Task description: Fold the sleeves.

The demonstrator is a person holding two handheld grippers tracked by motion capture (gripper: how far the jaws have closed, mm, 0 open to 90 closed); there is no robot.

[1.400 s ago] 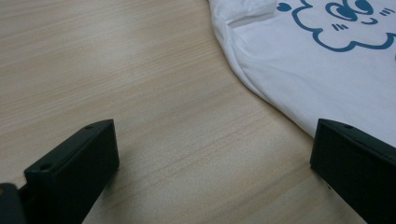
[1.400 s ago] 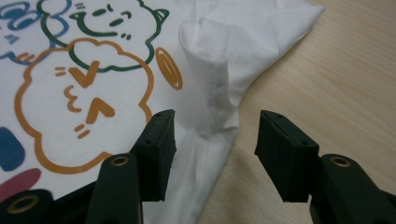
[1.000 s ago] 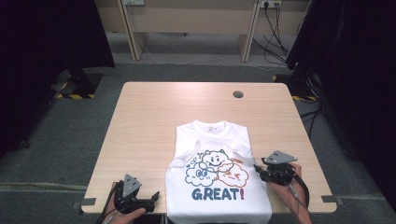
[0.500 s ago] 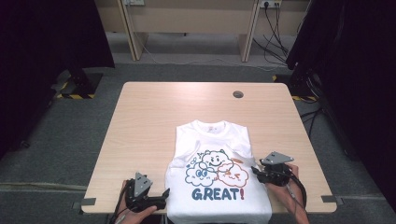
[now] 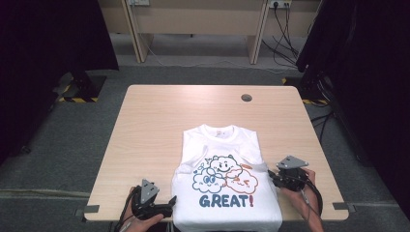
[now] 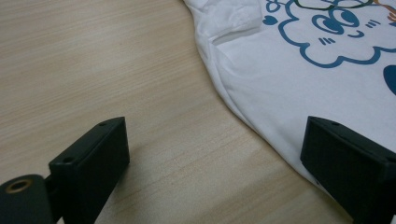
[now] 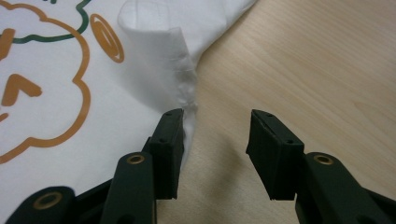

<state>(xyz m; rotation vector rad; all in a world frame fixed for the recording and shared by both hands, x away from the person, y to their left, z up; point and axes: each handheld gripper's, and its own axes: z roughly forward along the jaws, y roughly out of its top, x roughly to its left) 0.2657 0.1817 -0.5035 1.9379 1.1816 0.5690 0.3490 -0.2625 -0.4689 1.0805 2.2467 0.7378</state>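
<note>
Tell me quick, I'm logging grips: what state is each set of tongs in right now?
Left tongs: open wide, holding nothing, straddling the edge of the white printed cotton T-shirt.
Right tongs: open, holding nothing, at the shirt's folded side edge.

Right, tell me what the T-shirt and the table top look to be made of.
T-shirt: soft white knit fabric, probably cotton; it creases and folds at the sleeve, and the cloud print looks matte. Table: pale wood-grain top, likely laminate, since the streaked grain lies flat with a dull sheen.
</note>
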